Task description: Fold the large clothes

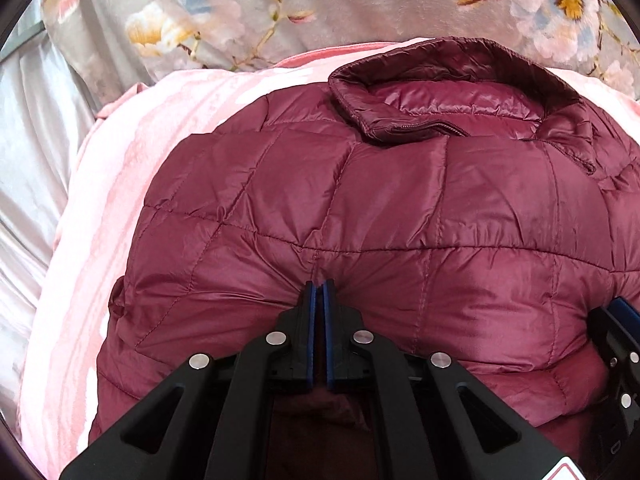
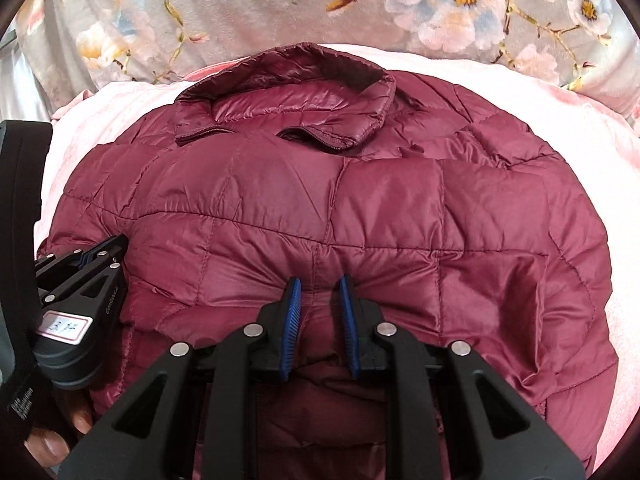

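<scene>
Left gripper (image 1: 319, 286): blue pads pressed together, pinching a puckered fold of the maroon puffer jacket (image 1: 380, 216) along its near folded edge. Right gripper (image 2: 320, 286): jaws narrowly apart, tips on the same near edge, fabric bulging between the pads; can't tell if it grips. Jacket lies folded on a pink blanket (image 1: 132, 168), collar (image 2: 288, 80) at the far side, zipper showing. Floral grey bedding (image 2: 248, 8) beyond.

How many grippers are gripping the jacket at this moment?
1. The left gripper is shut on the jacket at its near fold; the right gripper is open, its fingers straddling a puff of fabric.
</scene>
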The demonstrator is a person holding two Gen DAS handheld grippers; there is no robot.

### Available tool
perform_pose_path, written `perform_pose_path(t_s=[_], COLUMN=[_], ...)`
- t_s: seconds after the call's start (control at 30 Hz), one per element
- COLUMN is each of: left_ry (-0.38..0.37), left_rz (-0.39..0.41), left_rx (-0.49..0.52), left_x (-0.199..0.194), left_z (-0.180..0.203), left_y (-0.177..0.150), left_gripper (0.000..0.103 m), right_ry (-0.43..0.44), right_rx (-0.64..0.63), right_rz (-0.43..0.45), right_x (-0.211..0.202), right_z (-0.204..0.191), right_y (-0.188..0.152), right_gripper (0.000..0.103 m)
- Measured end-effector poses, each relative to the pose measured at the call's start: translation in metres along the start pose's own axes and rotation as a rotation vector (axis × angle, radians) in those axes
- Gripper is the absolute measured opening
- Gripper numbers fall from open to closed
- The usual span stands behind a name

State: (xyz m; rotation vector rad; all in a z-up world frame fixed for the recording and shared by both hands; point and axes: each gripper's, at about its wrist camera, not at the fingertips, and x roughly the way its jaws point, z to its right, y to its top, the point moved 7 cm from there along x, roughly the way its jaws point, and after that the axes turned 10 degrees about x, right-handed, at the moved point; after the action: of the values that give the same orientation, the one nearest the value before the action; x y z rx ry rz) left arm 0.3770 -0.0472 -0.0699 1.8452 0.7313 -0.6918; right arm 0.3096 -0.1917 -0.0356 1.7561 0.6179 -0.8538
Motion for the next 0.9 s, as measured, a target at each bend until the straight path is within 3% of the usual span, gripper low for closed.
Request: perform_pose_path(t_s=[0.4,0.5,0.53,0.57,0.6,0.63,0.73,0.8,0.9], left_ry=[0.019,-0.052,-0.113,-0.174,-0.230,-0.285,-0.328,-0.362,-0.446], left_rz=[0.003,-0.009,-0.031,-0.049,-0.057,-0.050,-0.013,-0.009,-0.070], left_rx=[0.011,-0.018,-0.035,-0.063,-0.096,-0.145,-0.198,-0.222,-0.286], left_x=[-0.002,-0.006,-0.009,-0.012,-0.015,-0.019,-0.021,-0.013,0.017], left_z=[0.000,-0.007,-0.014,-0.021,-0.029,-0.042,-0.056,-0.057,-0.050], left_y=[0.000,0.000,0.002,0.005,0.011,0.023,0.059,0.083,0.105], left_gripper=[0.002,0.005,0.007,0.017,0.029,0.033,0.041,0.064,0.064], right_ry=[-0.002,0.058,0.099,0.149,0.204,0.224,0.293,0.318,0.368], right_rx=[-0.010,-0.004,0.017,0.049,0.100,0.127,0.262,0.346,0.474], right_rz=[0.011,-0.039,-0.054,-0.054,-0.038,-0.029,-0.010,-0.013,-0.101], right_x=[0.001,-0.005,-0.010,-0.016,-0.025,-0.028,-0.026,-0.014,0.026], right_z=[-0.001,0.003,0.005,0.009,0.016,0.021,0.043,0.055,0.059], right_y=[0.000,0.003,0.005,0.011,0.024,0.034,0.076,0.096,0.112], right_gripper=[0.019,0.024,0.037,0.052,0.055,0.056,0.061,0.063,0.064])
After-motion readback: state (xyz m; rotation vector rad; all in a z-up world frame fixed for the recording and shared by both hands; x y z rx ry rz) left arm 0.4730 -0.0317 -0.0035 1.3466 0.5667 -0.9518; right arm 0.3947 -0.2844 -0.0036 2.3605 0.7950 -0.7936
